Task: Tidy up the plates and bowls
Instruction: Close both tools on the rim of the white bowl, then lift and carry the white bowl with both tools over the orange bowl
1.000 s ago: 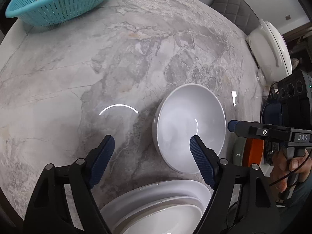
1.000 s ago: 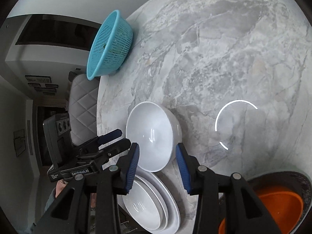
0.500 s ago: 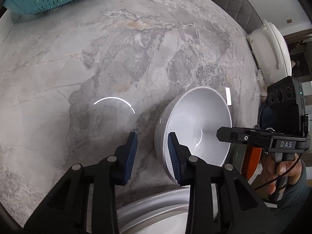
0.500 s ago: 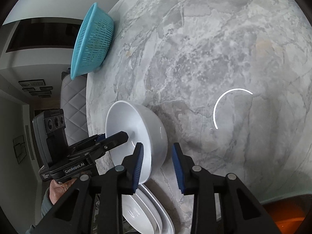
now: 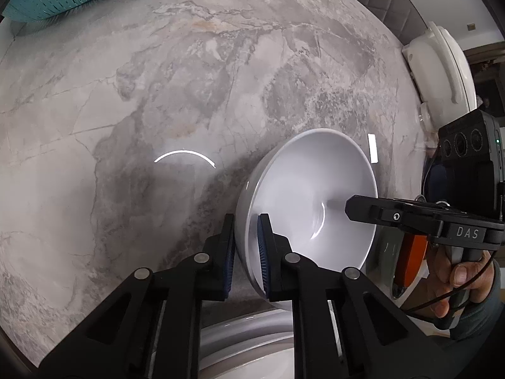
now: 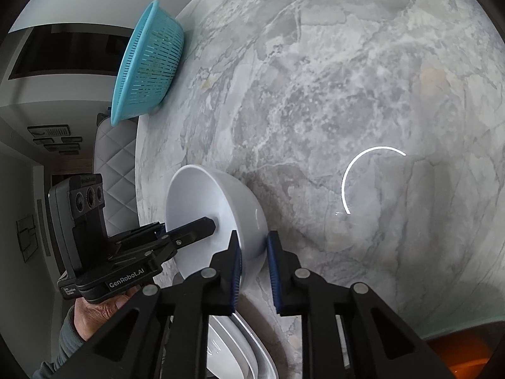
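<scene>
Centrally, white bowl (image 5: pixel 311 195) tilting on marble surface (image 5: pixel 157 94), left tool (image 5: pixel 246 252) and right tool (image 6: pixel 254 267) clamping opposite rim walls, jaws just closing.

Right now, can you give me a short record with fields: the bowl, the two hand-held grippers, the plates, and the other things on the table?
bowl: white bowl on marble table
left hand-held gripper: just closed, pads clamp the rim
right hand-held gripper: just closed, pads clamp the opposite rim
plates: white stack, near edge
other: teal colander, far edge
</scene>
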{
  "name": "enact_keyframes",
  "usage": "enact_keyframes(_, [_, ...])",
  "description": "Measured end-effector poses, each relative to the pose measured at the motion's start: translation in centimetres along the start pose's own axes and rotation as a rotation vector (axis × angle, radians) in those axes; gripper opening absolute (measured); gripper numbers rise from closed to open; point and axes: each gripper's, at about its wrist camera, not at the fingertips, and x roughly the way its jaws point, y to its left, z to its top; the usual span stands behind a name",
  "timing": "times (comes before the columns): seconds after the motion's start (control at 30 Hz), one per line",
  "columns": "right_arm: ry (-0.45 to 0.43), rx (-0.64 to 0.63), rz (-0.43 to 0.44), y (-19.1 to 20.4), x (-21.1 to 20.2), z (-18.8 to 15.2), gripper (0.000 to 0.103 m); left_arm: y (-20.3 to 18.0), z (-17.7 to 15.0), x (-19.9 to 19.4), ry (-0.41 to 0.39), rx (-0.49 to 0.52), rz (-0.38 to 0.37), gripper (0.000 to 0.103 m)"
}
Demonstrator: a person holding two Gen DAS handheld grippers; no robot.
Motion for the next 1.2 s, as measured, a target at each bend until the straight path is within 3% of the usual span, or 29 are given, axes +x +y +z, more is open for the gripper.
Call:
enact_keyframes(0.3, [-0.015, 0.015, 0.0, 0.2, -0.5, 0.3, 0.017, 0.0, 0.2, -0.9, -0.012, -0.016, -0.007, 0.012])
enact_keyframes(0.57, [-0.047, 0.014, 0.003, 0.3, -2.5, 0.3, 0.017, -2.2, 0.6, -2.7, -0.023, 0.006, -0.028, 0.012])
enact_keyframes(0.87, [-0.125, 0.026, -0.003, -0.4, -8.1, -2.0, 0.017, -8.9, 0.2, -4.6, -0.033, 0.103, -0.059, 0.012])
enact_keyframes(1.2, [-0.218, 0.062, -0.029, -2.6, -14.9, -7.1, 0.016, -17.5, -3.4, -5.1, -0.01, 0.225, -0.091, 0.013])
